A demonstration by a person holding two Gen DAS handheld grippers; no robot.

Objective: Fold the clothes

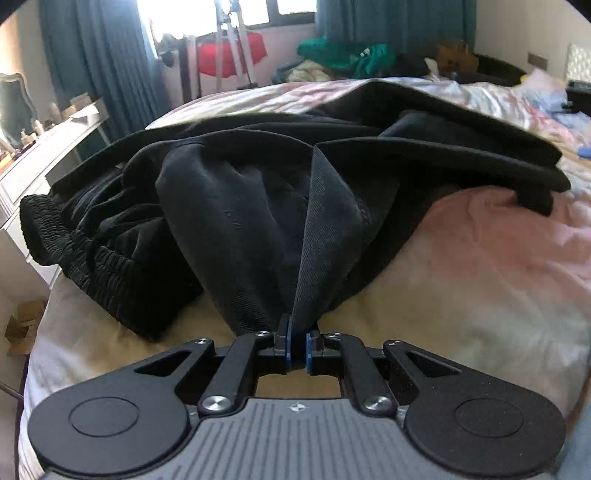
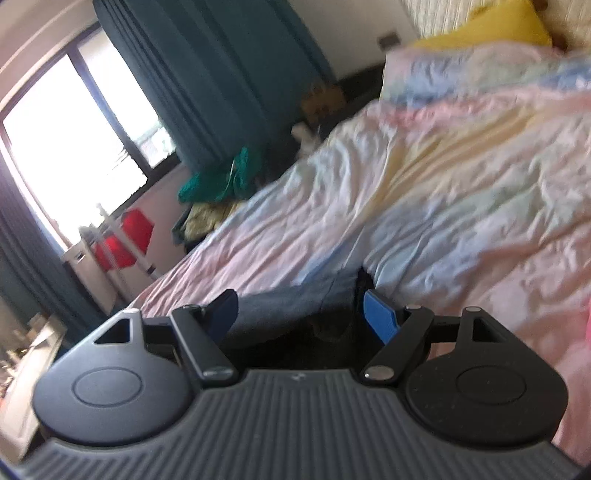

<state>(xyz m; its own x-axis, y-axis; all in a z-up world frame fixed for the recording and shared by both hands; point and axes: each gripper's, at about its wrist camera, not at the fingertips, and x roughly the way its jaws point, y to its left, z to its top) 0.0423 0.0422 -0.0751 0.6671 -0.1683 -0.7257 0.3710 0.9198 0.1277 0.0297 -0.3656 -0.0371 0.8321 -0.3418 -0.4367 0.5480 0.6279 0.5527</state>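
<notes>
A pair of black trousers (image 1: 258, 192) lies rumpled across the bed, its gathered elastic waistband (image 1: 74, 236) at the left and a leg stretching to the right. My left gripper (image 1: 297, 349) is shut on a pinched fold of the black fabric and pulls it taut toward the camera. In the right wrist view my right gripper (image 2: 301, 314) is open, its blue pads (image 2: 380, 317) wide apart, with dark grey fabric (image 2: 288, 310) lying between and under the jaws. The view is tilted and blurred.
The bed is covered by a pink, yellow and blue pastel quilt (image 1: 461, 266) (image 2: 461, 177). A white dresser (image 1: 37, 162) stands left of the bed. Green clothes (image 1: 343, 55) are piled beyond it. A yellow pillow (image 2: 491, 26) lies at the headboard.
</notes>
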